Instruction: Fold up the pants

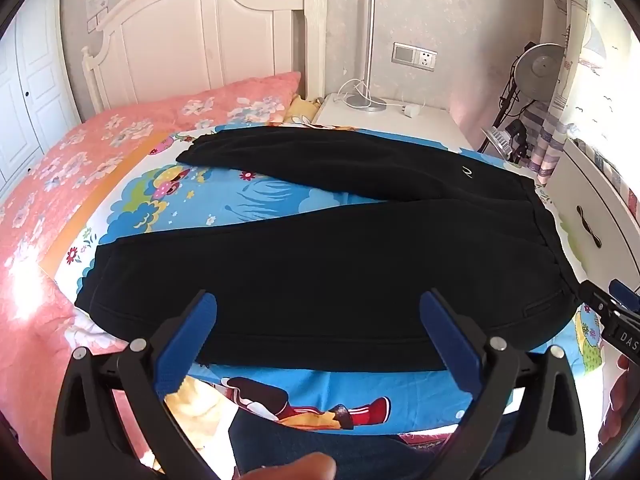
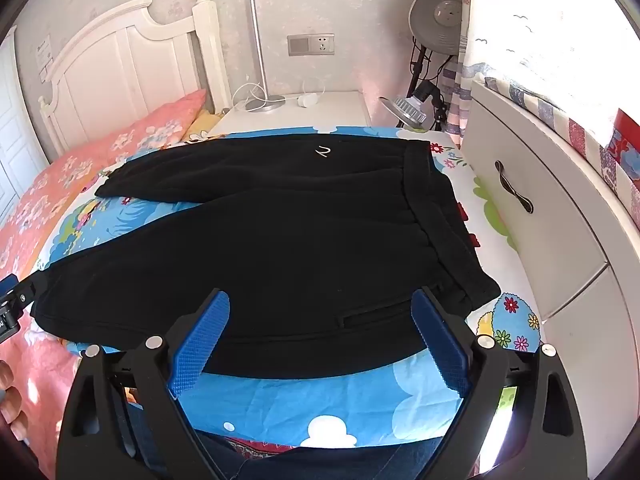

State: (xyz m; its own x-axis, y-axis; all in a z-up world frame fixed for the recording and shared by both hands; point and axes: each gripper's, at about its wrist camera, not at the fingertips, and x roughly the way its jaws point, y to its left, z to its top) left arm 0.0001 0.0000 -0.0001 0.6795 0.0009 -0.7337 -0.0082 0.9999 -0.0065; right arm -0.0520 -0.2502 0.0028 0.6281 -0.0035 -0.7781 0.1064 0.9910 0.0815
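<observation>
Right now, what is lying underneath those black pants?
The black pants lie spread on a cartoon-print bedsheet, which shows around them and between the legs. The part of the sheet directly beneath the pants is covered.

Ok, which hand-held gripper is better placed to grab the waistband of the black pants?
Right hand-held gripper: probably, since the black fleece pants' waistband lies just beside its open fingers, while the left hand-held gripper sits over the leg.

bright daylight from curtained window [image 2: 540,20], sun glare, sharp focus, fisheye-warped edges
</observation>
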